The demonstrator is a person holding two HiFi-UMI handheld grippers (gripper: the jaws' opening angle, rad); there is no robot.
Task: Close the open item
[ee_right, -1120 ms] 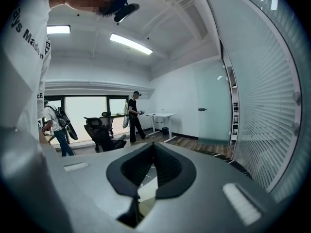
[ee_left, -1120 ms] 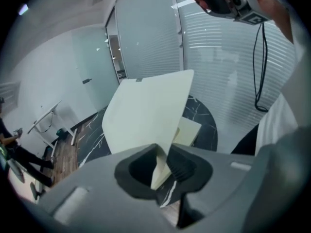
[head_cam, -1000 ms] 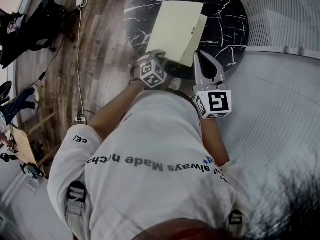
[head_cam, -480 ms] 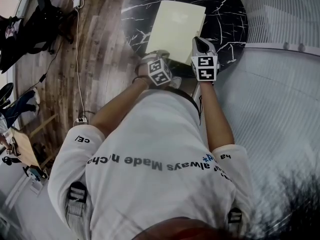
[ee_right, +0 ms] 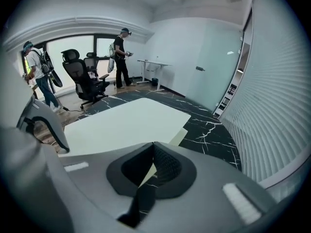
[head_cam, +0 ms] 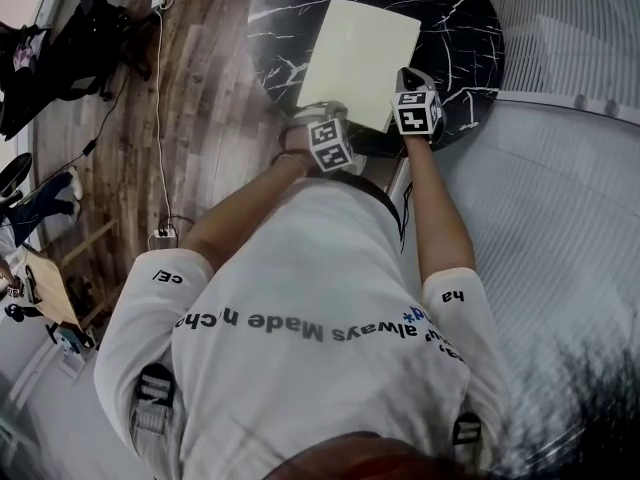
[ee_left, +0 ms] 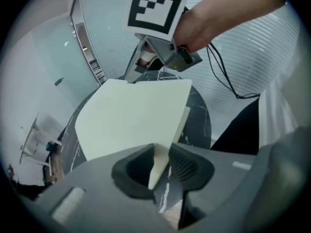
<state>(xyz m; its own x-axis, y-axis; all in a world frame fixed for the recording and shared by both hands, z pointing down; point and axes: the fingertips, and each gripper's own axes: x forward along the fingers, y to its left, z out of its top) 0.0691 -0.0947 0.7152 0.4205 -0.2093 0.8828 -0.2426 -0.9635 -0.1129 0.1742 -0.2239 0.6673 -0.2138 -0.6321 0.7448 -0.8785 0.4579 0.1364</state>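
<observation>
A pale yellow folder (head_cam: 360,63) lies on the round black marble table (head_cam: 460,28). Its cover rests almost flat, and a lower sheet peeks out at the near right edge (ee_right: 178,137). My left gripper (head_cam: 320,118) is at the folder's near left corner. Its jaws have just been opening, and the cover's corner (ee_left: 158,161) stands loose between them, with marble showing beside it. My right gripper (head_cam: 405,76) points down at the near right corner with its tips together and nothing between them. The left gripper view shows that same gripper (ee_left: 130,79) touching the cover's far edge.
The table's near rim is close to the person's body. Wooden floor with a cable and a power strip (head_cam: 160,236) lies to the left. A ribbed white wall (head_cam: 560,168) curves round the right. Office chairs (ee_right: 85,79) and two people (ee_right: 120,57) stand beyond the table.
The right gripper has come down from in front of the chest to the folder's near right corner. The raised cover has dropped onto the pages. The left gripper sank slightly and opened.
</observation>
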